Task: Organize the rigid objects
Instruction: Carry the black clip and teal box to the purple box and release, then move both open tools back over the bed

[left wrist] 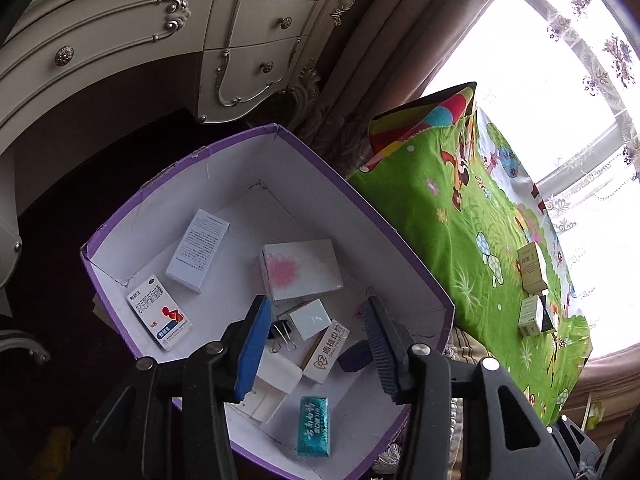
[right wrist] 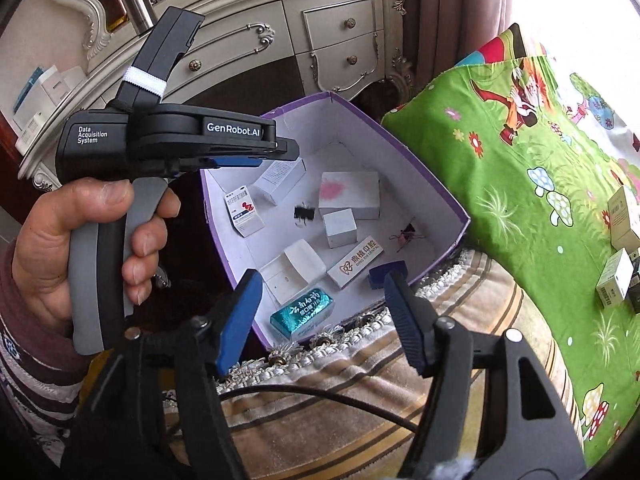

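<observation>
- Landmark: the purple-rimmed box (left wrist: 374, 216), open at the top, white inside, set against the edge of the green cartoon-print sheet (left wrist: 460, 216).
- Done, by judgement: a good share of the sorting. On the box floor lie a red-and-white medicine carton (left wrist: 159, 317), a white printed carton (left wrist: 197, 255), a flat white box with a pink blot (left wrist: 301, 268), a small white cube box (left wrist: 310, 319), a binder clip (left wrist: 282, 334), a long white box with orange lettering (left wrist: 327, 350), a dark purple piece (left wrist: 355, 355), an open white case (left wrist: 272, 384) and a teal foil pack (left wrist: 313, 426).
- The contents lie loosely at mixed angles, none stacked neatly.
- Left to do, by judgement: several small cartons (left wrist: 532, 270) stand on the green sheet, well apart from the box, on its window side. One more dark item beside them is too small to identify.
- Left gripper (left wrist: 316, 340): hangs over the near end of the box, tilted steeply downward. Jaws partly apart, nothing clamped; items seen between them lie on the box floor below.
- Right gripper (right wrist: 320, 312): poised outside the near rim of the box, above the fringed striped cover (right wrist: 360, 380), angled downward toward the box. Jaws stand apart and empty.
- The person's hand (right wrist: 80, 248) wraps the left tool's grey handle, to the left of the box in the right wrist view.
</observation>
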{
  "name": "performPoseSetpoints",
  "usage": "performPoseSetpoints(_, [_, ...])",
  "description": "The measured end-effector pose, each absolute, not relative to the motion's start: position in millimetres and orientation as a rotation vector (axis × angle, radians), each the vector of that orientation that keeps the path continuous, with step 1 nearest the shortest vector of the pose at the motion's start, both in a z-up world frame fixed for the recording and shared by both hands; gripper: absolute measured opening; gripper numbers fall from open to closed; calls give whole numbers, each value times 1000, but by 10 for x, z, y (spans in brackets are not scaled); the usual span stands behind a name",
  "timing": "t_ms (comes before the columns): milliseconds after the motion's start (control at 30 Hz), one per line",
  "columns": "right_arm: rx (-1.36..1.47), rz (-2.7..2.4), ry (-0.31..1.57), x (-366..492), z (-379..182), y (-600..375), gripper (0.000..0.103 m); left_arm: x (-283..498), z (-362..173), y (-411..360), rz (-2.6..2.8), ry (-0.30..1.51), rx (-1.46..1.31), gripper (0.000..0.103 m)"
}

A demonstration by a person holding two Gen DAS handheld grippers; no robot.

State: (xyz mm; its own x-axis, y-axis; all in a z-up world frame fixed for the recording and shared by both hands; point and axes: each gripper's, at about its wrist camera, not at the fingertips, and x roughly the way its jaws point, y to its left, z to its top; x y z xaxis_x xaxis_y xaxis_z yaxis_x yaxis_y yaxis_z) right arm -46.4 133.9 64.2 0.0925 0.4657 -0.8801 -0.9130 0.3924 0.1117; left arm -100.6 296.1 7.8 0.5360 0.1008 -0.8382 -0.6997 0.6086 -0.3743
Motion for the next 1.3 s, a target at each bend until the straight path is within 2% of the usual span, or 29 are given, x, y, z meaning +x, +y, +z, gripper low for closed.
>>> performPoseSetpoints(167, [-521,1035,965,-344,767,1201,76,-909,260,2801,532,865,-681,58])
performPoseSetpoints(233, [-500,1002,939,-275,830,1123,80,-855,368,2687,529,836,-619,69])
performPoseSetpoints(300, [-473,952,911,-197,901,1026,89,-797,481,2568,547,802,-552,74])
performPoseSetpoints(433, [-444,823,870,-23,1025,819,93,-663,657,2331,516,746,-439,81])
performPoseSetpoints(633, [-434,660,815,228,1141,451,95,-446,829,1908,439,675,-223,81])
performPoseSetpoints(833, [-409,552,793,468,1159,22,95,-188,874,1592,285,670,-210,81])
performPoseSetpoints(1300, [-252,382,816,980,1161,-1147,95,632,707,786,54,821,-174,81])
